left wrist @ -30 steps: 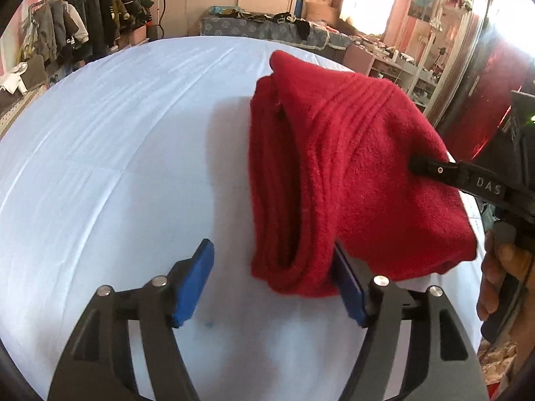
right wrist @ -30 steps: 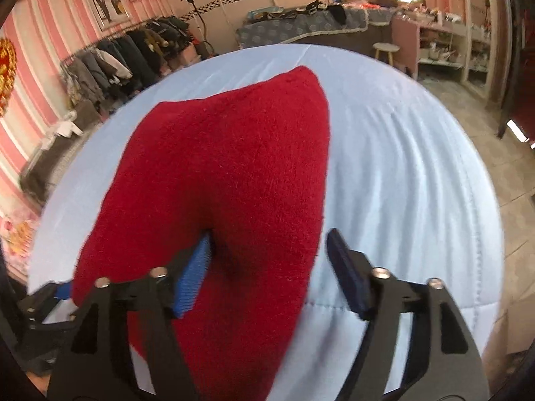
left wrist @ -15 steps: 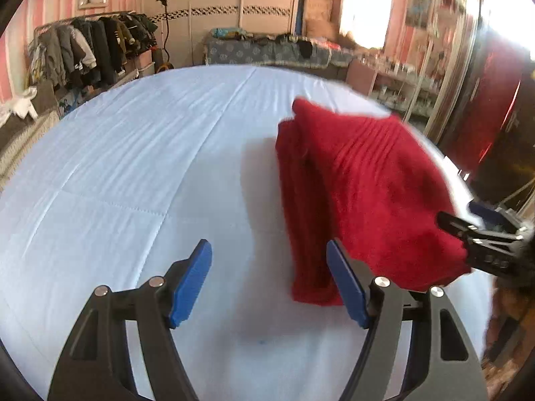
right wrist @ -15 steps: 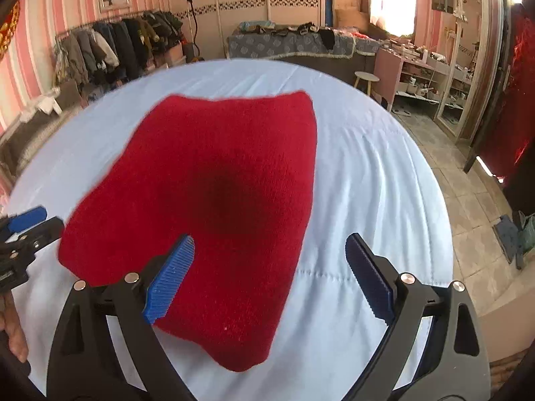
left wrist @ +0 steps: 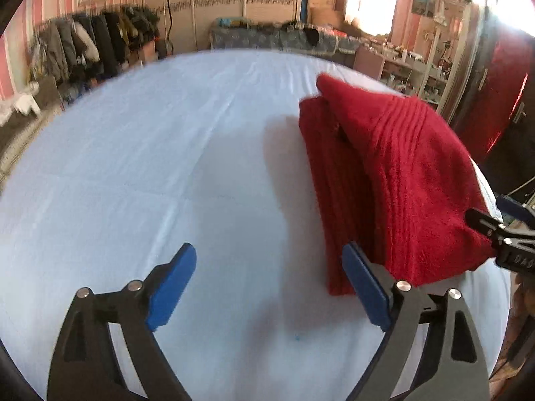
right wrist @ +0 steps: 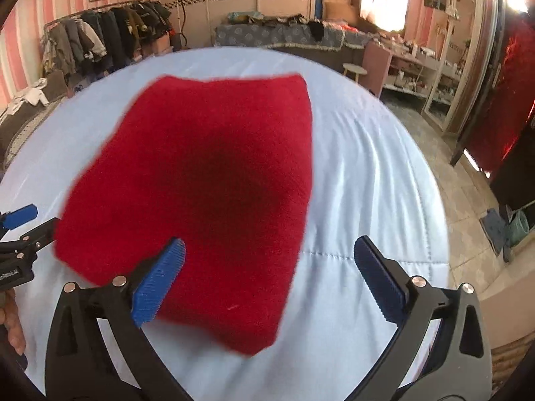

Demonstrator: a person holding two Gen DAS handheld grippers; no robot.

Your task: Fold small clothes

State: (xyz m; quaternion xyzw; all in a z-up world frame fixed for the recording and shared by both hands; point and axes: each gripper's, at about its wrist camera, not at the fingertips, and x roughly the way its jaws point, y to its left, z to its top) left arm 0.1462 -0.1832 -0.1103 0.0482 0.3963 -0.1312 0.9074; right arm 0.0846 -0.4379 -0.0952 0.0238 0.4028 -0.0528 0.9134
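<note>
A folded red knit garment [left wrist: 394, 180] lies on the pale blue bed cover [left wrist: 167, 173]; it also shows in the right wrist view [right wrist: 207, 193]. My left gripper [left wrist: 267, 284] is open and empty, hovering above the cover just left of the garment's near edge. My right gripper [right wrist: 267, 274] is open and empty, hovering over the garment's near corner. The right gripper's tips show at the right edge of the left wrist view [left wrist: 501, 224], and the left gripper's tips at the left edge of the right wrist view [right wrist: 20, 230].
The bed cover's right edge [right wrist: 431, 234] drops to a tiled floor [right wrist: 468, 183]. A clothes rack [right wrist: 100, 40] stands at the far left. A second bed [right wrist: 277, 33] and shelves [right wrist: 418, 63] are beyond.
Both grippers have let go of the red garment and pulled back and up. The garment now lies flatter on the cover.
</note>
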